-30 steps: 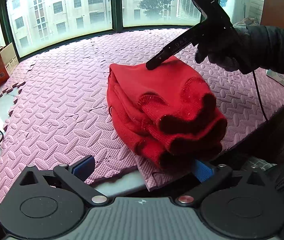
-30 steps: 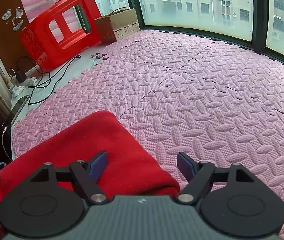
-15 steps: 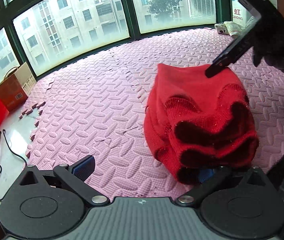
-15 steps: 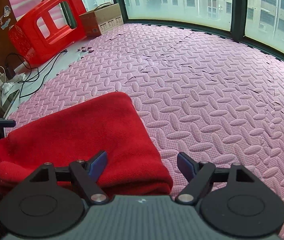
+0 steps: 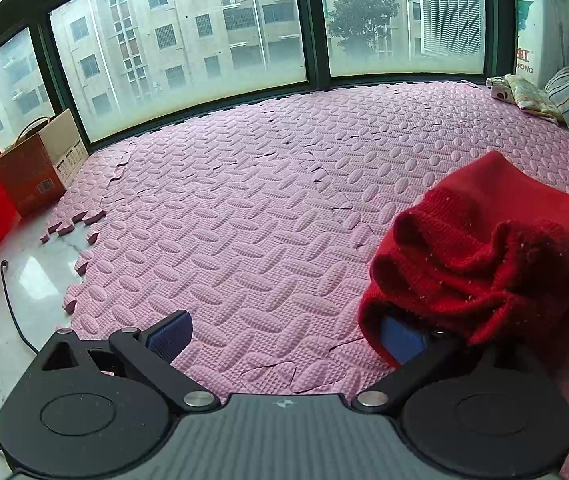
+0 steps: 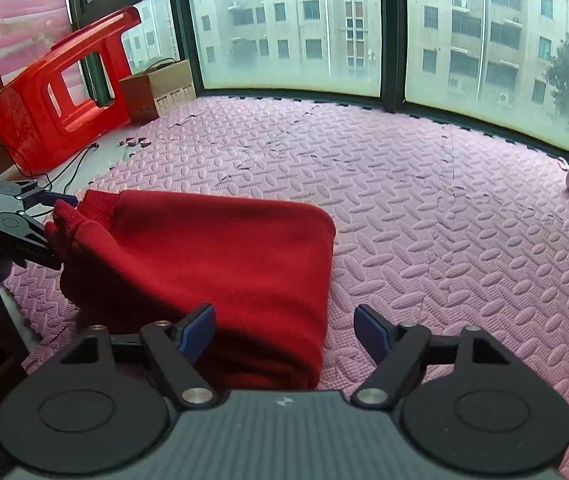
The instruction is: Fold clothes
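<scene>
Since the previous frame my left hand-held gripper (image 5: 284, 340) has swung left; the folded red sweater (image 5: 484, 248) now sits at its right finger, jaws wide. My right hand-held gripper (image 6: 284, 330) has pulled back off the sweater (image 6: 212, 264), jaws wide, empty. The sweater lies on the pink foam floor mat (image 5: 244, 208) below bay windows (image 6: 292, 28). Red writing on a sign (image 5: 523, 60) is unreadable to me.

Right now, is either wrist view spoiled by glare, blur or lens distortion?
Left wrist view: sharp, soft daylight, window frames bowed by the fisheye, a pale sheen on the bare floor. Right wrist view: equally sharp, sky blown out at the top left, red sweater evenly lit, only faint shadow under its fold on the pink mat.
</scene>
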{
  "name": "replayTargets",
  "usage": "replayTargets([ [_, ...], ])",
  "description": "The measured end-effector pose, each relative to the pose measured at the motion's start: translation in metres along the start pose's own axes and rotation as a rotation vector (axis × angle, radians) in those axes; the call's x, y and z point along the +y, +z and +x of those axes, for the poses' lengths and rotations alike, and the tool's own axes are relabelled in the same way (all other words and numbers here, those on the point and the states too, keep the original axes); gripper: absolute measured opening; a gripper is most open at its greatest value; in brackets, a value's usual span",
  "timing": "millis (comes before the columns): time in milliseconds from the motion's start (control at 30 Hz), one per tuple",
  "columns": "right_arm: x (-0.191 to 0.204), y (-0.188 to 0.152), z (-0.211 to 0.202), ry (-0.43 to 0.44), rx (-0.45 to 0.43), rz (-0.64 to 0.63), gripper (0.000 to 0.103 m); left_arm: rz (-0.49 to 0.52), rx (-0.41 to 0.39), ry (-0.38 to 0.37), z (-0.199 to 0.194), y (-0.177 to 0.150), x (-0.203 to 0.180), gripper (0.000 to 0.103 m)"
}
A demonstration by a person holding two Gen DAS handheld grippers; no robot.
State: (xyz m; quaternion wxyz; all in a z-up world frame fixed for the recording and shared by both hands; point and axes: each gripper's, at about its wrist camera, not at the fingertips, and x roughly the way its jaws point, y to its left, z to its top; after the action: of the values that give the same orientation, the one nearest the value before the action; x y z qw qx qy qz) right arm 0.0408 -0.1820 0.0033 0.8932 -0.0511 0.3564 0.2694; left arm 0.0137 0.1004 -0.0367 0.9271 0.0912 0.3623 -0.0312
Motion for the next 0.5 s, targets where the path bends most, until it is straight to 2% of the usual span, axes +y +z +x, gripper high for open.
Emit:
replayTargets([
  [167,0.012,0.011,0.002,0.092,-0.067,0.03,0.061,-0.07,-0.029,0.044,-0.027,-0.006,0.02,0.1],
  [267,0.022,0.014,0.014,0.134,-0.069,0.038,0.055,-0.141,-0.089,0.018,-0.049,0.004,0.026,0.097],
  [400,0.035,0.015,0.025,0.186,-0.071,0.042,0.046,-0.209,-0.19,-0.108,-0.073,0.03,0.014,0.088],
  [500,0.049,0.014,0.028,0.233,-0.08,0.028,0.041,-0.256,-0.197,-0.288,-0.07,0.05,0.0,0.078],
])
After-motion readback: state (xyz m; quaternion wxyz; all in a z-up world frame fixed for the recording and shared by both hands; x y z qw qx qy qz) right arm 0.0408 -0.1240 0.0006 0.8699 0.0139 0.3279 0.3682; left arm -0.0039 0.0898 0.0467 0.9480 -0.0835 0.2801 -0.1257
